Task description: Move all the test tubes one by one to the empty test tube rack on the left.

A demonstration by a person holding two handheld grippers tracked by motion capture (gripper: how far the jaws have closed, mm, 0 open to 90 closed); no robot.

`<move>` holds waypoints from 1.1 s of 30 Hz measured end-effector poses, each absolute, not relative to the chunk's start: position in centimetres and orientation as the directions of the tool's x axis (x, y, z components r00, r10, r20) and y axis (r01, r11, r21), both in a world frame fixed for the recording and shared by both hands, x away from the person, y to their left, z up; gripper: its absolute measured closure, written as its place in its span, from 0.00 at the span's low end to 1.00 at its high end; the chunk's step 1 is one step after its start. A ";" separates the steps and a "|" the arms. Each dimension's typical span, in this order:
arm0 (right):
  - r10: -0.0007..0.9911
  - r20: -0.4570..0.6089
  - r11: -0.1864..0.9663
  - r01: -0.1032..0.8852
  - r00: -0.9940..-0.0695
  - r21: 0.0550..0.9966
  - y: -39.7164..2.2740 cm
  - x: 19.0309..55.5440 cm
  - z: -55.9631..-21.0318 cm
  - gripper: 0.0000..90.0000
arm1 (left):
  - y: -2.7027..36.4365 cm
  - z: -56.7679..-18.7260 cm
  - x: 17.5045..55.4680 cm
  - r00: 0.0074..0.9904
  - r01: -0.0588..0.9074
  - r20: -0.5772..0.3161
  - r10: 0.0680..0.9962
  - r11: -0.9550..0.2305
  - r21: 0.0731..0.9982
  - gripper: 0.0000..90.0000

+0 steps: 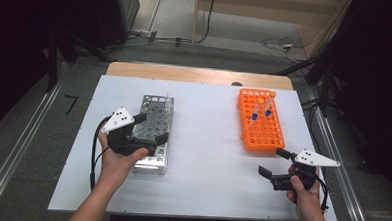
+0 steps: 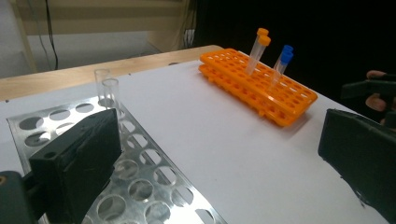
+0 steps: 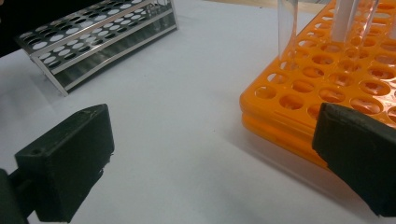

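Left gripper (image 1: pixel 150 127): jaws wide apart, nothing between them, hanging over the near end of the metal rack.
Right gripper (image 1: pixel 275 163): jaws wide apart too, nothing held, low over the white table top.
Metal rack (image 1: pixel 156 123): right under the left gripper, lying long-ways away from it, lots of round holes.
Clear tubes (image 2: pixel 111 93): two, standing upright at the far end of the metal rack, ahead of the left gripper's jaws.
Orange rack (image 1: pixel 260 121): just ahead of the right gripper, near its right jaw, well apart from the left gripper.
Capped tubes: two with orange caps (image 2: pixel 263 37) and two with blue caps (image 2: pixel 286 52), standing tilted in the orange rack, far side from the right gripper.
Table top (image 1: pixel 205 141): white, under both grippers, bare between the two racks.
Hands: left hand (image 1: pixel 118 159) wrapped round the left gripper, right hand (image 1: pixel 303 188) round the right one.
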State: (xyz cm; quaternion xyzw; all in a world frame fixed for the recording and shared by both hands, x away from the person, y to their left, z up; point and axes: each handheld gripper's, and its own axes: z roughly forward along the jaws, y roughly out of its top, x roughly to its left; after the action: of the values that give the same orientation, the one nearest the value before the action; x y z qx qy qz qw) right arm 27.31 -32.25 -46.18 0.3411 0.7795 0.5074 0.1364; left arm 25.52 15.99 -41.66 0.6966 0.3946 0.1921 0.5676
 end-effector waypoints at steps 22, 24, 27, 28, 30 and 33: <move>0.746 0.151 0.173 0.407 -0.649 0.897 -32.3 29.7 -44.5 0.14 | 17.2 -45.2 20.5 0.608 0.368 -0.229 0.760 -0.014 0.930 0.00; 0.762 0.140 0.169 0.404 -0.632 0.899 -32.4 30.3 -44.6 0.20 | 17.4 -45.2 20.5 0.604 0.368 -0.228 0.763 -0.013 0.930 0.00; 0.781 0.132 0.166 0.407 -0.610 0.898 -32.6 31.7 -44.8 0.29 | 17.4 -45.3 20.6 0.601 0.371 -0.234 0.764 -0.007 0.929 0.00; 0.786 0.125 0.170 0.407 -0.605 0.897 -32.6 32.2 -44.9 0.32 | 17.4 -45.4 20.6 0.602 0.373 -0.235 0.763 -0.008 0.928 0.00; 0.800 0.104 0.183 0.405 -0.591 0.896 -32.6 33.1 -45.2 0.39 | 17.4 -45.4 20.6 0.602 0.374 -0.232 0.764 -0.013 0.927 0.00; 0.810 0.100 0.182 0.409 -0.578 0.894 -32.4 34.5 -45.4 0.44 | 17.4 -45.5 20.7 0.603 0.375 -0.235 0.763 -0.011 0.927 0.00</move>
State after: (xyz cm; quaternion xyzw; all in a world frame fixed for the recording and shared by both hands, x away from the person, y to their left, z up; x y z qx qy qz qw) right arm 34.47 -32.44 -45.41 0.4111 0.7409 0.4901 0.2044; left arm 20.67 17.37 -45.45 0.6902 0.4121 0.1699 0.5700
